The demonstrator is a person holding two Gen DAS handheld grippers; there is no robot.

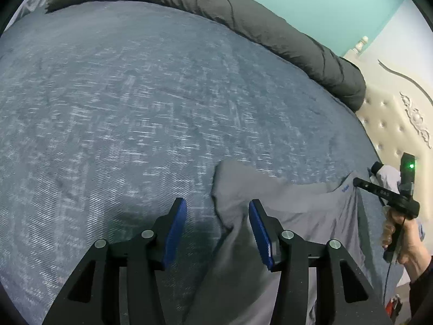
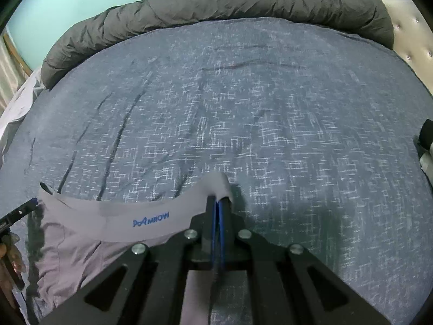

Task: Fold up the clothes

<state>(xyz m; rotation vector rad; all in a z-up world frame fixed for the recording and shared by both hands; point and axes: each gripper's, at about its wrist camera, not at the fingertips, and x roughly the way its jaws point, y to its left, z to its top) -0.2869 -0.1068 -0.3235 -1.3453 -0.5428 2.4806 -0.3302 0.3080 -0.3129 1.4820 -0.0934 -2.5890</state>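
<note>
A grey pair of shorts (image 2: pixel 81 246) lies on the bed, its light waistband (image 2: pixel 140 216) printed with blue letters. My right gripper (image 2: pixel 217 203) is shut on the right end of that waistband, which curls up over the fingertips. The left wrist view shows the same gripper (image 1: pixel 357 182) pinching the shorts (image 1: pixel 311 216) by the blue print. My left gripper (image 1: pixel 217 201) stands open low over the bed. A fold of the grey cloth runs between its blue pads (image 1: pixel 259 233), close to the right one, and neither pad presses on it. Its tip (image 2: pixel 27 205) shows by the waistband's left end.
The bed has a blue-grey patterned sheet (image 2: pixel 243 108). A rolled dark grey duvet (image 2: pixel 216 5) lies along its far edge. A cream tufted headboard (image 1: pixel 392 113) stands to the right. A person's hand (image 1: pixel 408 241) holds the right gripper. Pale cloth (image 2: pixel 16 108) lies at the bed's left edge.
</note>
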